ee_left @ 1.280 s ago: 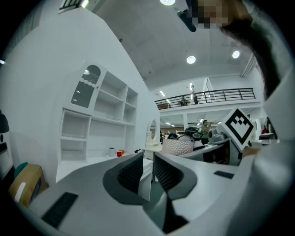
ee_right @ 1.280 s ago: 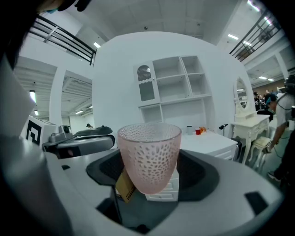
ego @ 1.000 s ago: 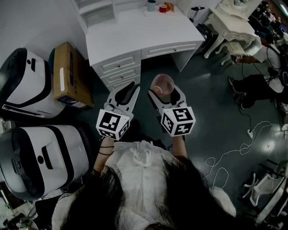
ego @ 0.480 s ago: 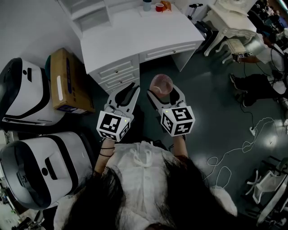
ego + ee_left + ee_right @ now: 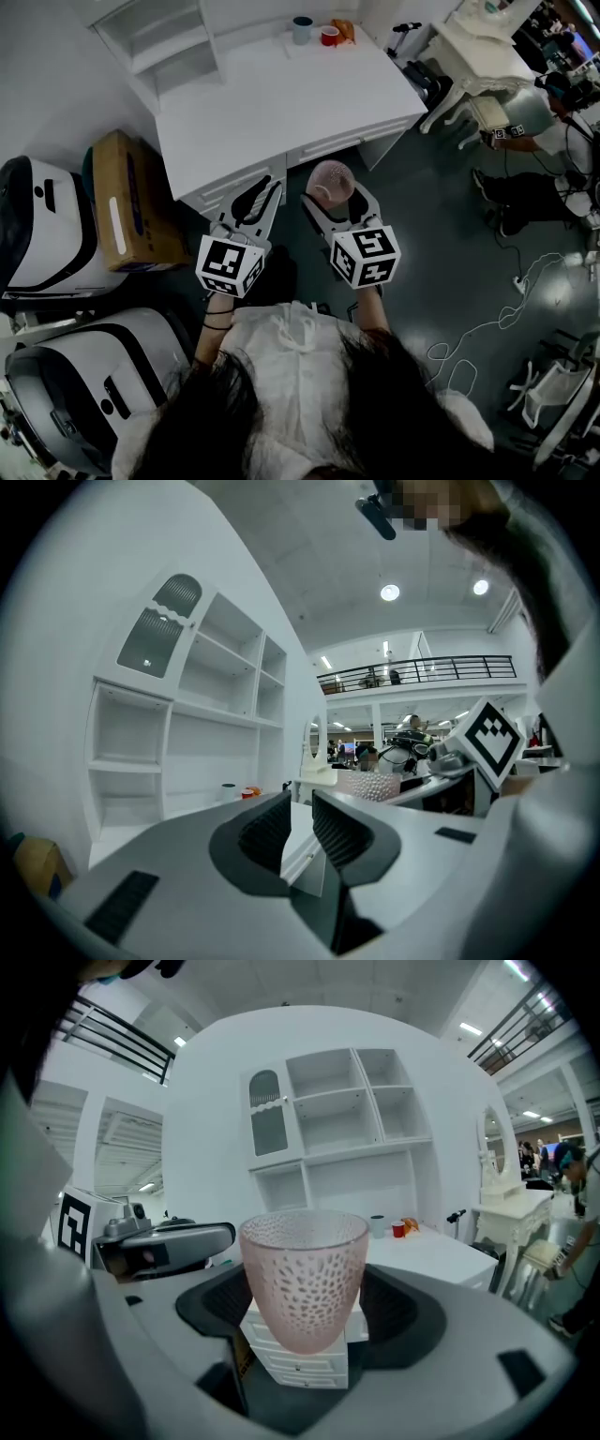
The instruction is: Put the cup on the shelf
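desk [image 5: 272,103] has slid nearer in head view since 1 s ago, w/ more of the shelf [image 5: 159,42] showing. right gripper [image 5: 336,192] clamps the pink dimpled cup [image 5: 335,175] upright at desk's front edge, well apart from shelf. left gripper [image 5: 261,195] empty, jaws a narrow slit apart. black-white square markers on both cubes.

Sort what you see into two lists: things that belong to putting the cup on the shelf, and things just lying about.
Belongs to the job: pink cup, held in the right gripper; white shelf unit on the desk.

Lying about: grey mug and red cup at the desk's back edge; cardboard box beside the desk; left gripper, holding nothing.
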Motion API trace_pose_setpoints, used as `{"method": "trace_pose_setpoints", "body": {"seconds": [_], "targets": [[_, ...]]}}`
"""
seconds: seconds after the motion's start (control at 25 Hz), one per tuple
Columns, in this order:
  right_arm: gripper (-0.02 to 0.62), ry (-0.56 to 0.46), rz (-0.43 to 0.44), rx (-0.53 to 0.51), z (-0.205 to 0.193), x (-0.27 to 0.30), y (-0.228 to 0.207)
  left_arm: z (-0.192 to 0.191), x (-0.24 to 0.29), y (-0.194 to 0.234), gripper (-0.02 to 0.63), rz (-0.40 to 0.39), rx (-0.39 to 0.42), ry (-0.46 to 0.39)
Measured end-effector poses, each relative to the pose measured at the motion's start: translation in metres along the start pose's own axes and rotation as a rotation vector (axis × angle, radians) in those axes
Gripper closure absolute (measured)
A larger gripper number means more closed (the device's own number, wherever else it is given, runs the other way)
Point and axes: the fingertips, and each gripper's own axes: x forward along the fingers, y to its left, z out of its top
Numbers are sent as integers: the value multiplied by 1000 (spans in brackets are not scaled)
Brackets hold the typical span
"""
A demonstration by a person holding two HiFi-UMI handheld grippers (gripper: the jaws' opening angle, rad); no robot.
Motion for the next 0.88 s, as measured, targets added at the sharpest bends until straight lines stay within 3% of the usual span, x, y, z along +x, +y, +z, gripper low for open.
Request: {"method": "trace_pose_setpoints", "body": {"seconds": [0.4, 0.88], "targets": [[249, 17, -41, 7, 28, 82, -33, 16, 74, 81, 534, -27, -15, -18], [249, 15, -83, -9, 59, 142, -58, 28, 127, 125, 535, -89, -21, -40]]}}
